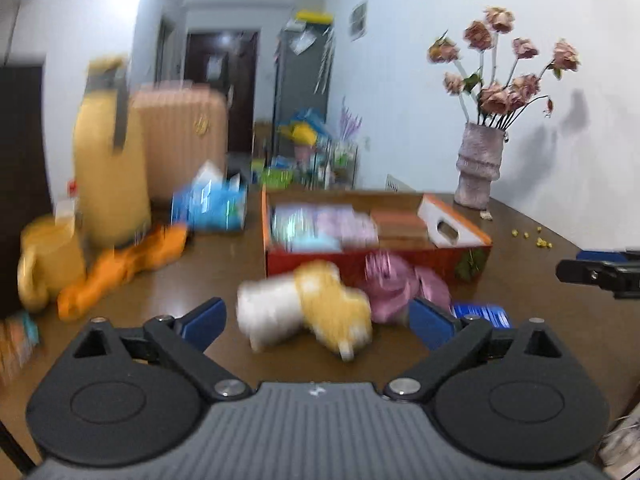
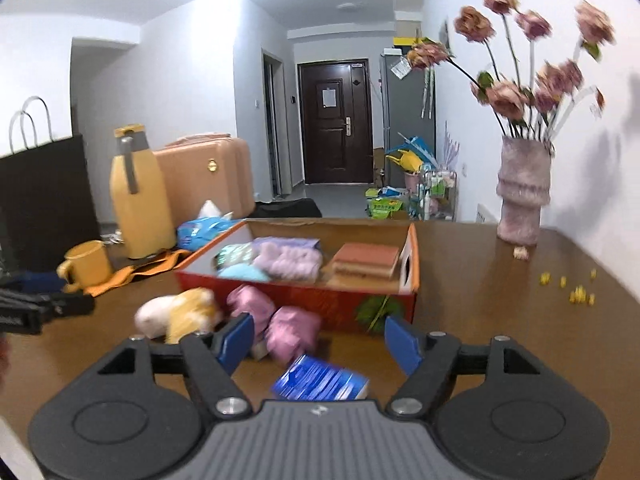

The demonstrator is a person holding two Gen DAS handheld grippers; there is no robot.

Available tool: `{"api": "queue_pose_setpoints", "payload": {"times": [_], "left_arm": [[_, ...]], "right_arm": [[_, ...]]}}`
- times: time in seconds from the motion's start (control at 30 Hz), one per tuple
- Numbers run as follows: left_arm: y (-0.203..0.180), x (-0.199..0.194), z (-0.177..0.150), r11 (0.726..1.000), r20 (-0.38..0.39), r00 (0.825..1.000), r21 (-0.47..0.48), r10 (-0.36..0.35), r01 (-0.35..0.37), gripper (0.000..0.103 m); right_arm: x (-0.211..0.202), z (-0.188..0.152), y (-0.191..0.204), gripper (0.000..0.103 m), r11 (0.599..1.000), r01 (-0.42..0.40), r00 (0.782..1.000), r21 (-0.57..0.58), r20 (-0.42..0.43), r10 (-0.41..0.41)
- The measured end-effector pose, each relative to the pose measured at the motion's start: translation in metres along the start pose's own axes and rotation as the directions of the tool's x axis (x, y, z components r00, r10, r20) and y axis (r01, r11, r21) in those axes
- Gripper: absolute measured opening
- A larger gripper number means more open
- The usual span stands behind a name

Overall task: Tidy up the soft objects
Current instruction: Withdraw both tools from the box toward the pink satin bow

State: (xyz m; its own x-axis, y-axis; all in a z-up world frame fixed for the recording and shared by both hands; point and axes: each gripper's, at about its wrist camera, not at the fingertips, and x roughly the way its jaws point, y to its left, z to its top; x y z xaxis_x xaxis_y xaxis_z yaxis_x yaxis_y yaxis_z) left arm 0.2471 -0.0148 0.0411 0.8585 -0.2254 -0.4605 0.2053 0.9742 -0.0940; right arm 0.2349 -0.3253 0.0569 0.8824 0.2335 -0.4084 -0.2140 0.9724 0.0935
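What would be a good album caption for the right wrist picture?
Open hand-held gripper over a blue packet, with pink bundles and a plush toy before a red box.

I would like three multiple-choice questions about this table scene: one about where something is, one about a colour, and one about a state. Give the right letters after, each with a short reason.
1. Where does the vase with dried flowers stand?
A. inside the box
B. on the table, right of the box
C. on the floor by the door

2. What colour is the tall jug left of the box?
A. yellow
B. green
C. black

3. How is the left hand-held gripper?
A. shut on the plush toy
B. shut on the blue packet
C. open, holding nothing

Answers:
1 B: the vase rests on the table, to the right of the open box.
2 A: the jug has a yellow body with a grey handle.
3 C: the left hand-held gripper has its fingers spread wide, and the white and yellow plush toy lies on the table beyond them, ungripped.
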Motion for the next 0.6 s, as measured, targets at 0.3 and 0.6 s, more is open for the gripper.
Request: {"api": "queue_pose_setpoints", "payload": {"times": [0.3,0.6], "left_arm": [[-0.008,-0.021,-0.022,1.0,-0.041,0.999,0.003,-0.022,0.023,0.1],[-0.013,-0.017,-0.023,0.999,-0.054,0.997,0.009,-0.046,0.046,0.1]], "right_arm": [[-0.039,-0.048,0.018,0.071,0.998,-0.033,0.997,0.057,-0.062,0.036],[-0.039,-0.053,0.014,0.071,0.996,-0.012,0.998,0.094,-0.068,0.018]]}}
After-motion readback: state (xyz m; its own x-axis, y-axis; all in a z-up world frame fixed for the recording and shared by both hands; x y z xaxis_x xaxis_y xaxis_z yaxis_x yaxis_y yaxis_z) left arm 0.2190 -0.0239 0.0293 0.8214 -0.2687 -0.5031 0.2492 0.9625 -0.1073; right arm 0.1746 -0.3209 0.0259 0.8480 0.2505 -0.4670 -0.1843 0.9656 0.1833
